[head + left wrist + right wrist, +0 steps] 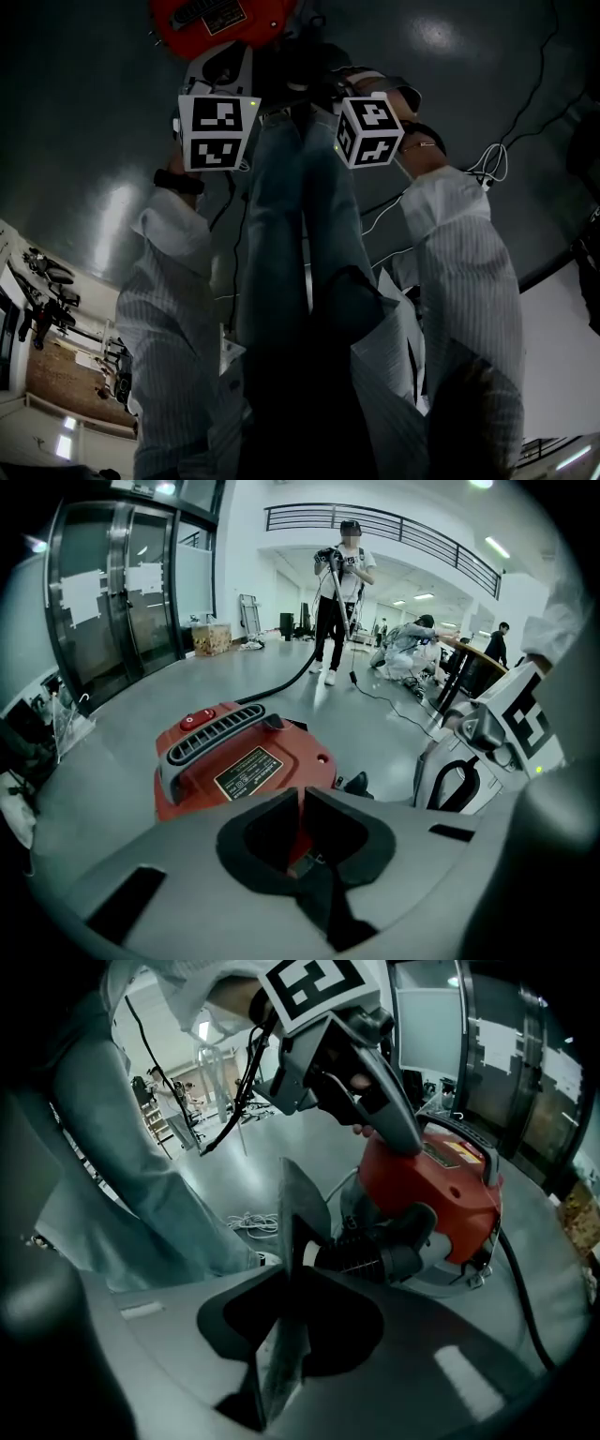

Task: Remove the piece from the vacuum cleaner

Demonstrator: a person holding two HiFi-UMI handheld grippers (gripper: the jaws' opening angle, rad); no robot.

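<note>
The red vacuum cleaner [246,761] stands on the grey floor just past my left gripper [300,799]. That gripper's jaws are closed to a narrow slit over the cleaner's near red edge. In the right gripper view one of its fingers [389,1119] rests on the top of the vacuum cleaner [431,1180]. My right gripper [286,1279] is shut on a thin flat grey piece [298,1208] that stands on edge between its pads, beside the black ribbed hose socket [380,1252]. In the head view both marker cubes [217,129] [372,129] hang below the vacuum cleaner [220,19].
A black hose [281,682] runs over the floor to a standing person [337,602]. Other people sit by a table [459,667] at the right. Glass doors [122,602] line the left. A white cable [246,1222] lies beside the wearer's jeans legs [300,234].
</note>
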